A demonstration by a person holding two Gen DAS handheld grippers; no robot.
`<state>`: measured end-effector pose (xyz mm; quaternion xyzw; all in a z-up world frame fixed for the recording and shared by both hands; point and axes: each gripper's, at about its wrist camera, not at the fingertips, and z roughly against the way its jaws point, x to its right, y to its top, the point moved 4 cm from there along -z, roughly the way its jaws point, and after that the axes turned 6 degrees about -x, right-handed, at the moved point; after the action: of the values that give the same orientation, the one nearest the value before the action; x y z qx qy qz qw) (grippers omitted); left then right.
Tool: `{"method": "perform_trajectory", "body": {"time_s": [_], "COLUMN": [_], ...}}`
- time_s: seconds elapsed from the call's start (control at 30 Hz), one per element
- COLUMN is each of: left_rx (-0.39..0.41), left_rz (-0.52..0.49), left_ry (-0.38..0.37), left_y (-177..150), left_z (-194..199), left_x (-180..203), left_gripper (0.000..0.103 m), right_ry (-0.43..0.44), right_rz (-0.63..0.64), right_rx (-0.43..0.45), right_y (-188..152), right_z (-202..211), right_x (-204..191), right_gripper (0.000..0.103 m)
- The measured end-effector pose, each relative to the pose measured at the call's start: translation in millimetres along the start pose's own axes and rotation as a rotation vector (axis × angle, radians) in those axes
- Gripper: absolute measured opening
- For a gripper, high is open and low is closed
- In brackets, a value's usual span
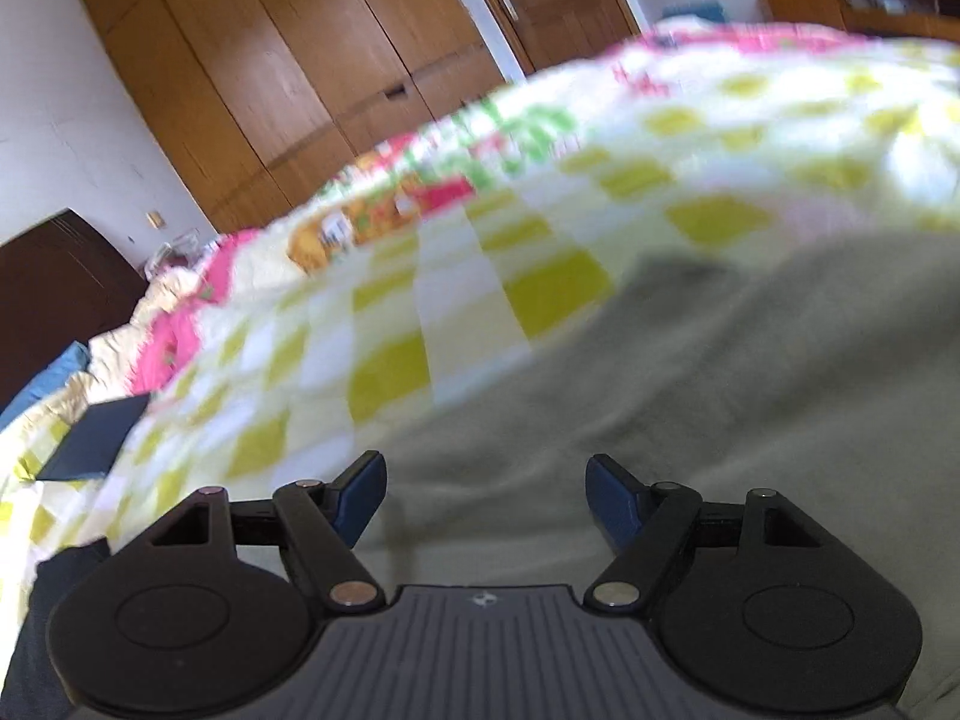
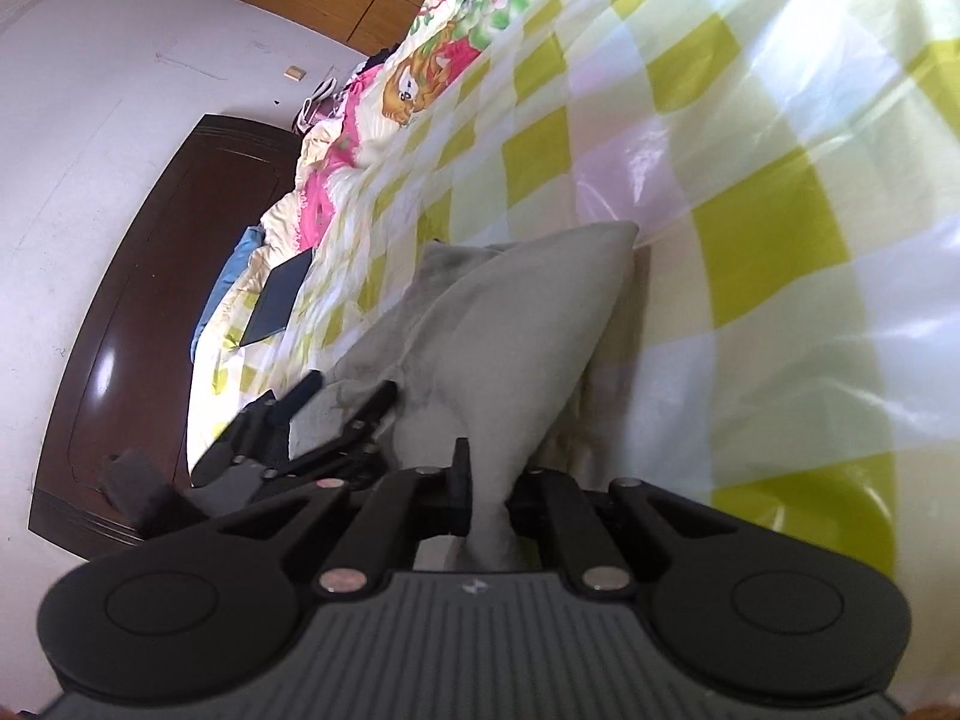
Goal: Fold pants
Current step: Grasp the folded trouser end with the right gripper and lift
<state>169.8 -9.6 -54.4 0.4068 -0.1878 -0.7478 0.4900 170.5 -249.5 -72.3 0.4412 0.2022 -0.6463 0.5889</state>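
My right gripper [image 2: 487, 501] clamps a bunched fold of the grey pants [image 2: 516, 324], whose length runs straight ahead over the checked bed [image 2: 780, 228]. Left gripper [image 1: 485, 495] hovers agape over the cloth, empty, just beside the right.

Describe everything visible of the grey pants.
The grey pants look like soft, matte knit fabric, plain and unpatterned. They lie rumpled on the checked yellow-and-white bedcover, one part pulled up into a tapering fold. The right tongs are shut on that fold; the left tongs are open just above the cloth.
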Motion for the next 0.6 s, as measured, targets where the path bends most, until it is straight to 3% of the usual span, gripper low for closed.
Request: {"method": "perform_trajectory", "body": {"time_s": [0.07, 0.13, 0.23, 0.3, 0.43, 0.53, 0.6], "left_rx": [0.068, 0.061, -0.027, -0.024, 0.002, -0.048, -0.030], "left_rz": [-0.009, -0.049, -0.073, -0.080, -0.023, -0.056, -0.074], "left_ry": [0.047, 0.073, 0.049, 0.059, 0.008, -0.044, -0.027], "left_y": [4.9, 6.0, -0.2, -4.9, -2.7, -18.3, -26.8], "left_z": [8.7, -1.1, -23.1, -19.7, 6.3, 3.3, 7.8], "left_x": [0.2, 3.9, 10.6, 11.6, 3.5, 12.3, 14.8], "left_gripper": [0.087, 0.087, 0.087, 0.087, 0.087, 0.087, 0.087], "right_ry": [-0.011, 0.012, 0.006, 0.008, -0.030, -0.034, -0.040], "right_rz": [0.002, -0.015, -0.041, -0.043, -0.024, -0.014, 0.008], "right_rx": [0.008, 0.001, 0.004, 0.013, 0.010, 0.028, 0.037], "right_y": [2.2, 4.8, 6.9, 6.5, 7.5, 9.3, 10.6], "right_z": [0.4, -4.1, -12.4, -13.1, -8.9, -7.3, -5.2], "right_x": [0.8, 4.1, 7.0, 2.3, -4.1, -15.0, -25.7], "right_gripper": [0.006, 0.010, 0.011, 0.008, 0.005, 0.005, 0.005]}}
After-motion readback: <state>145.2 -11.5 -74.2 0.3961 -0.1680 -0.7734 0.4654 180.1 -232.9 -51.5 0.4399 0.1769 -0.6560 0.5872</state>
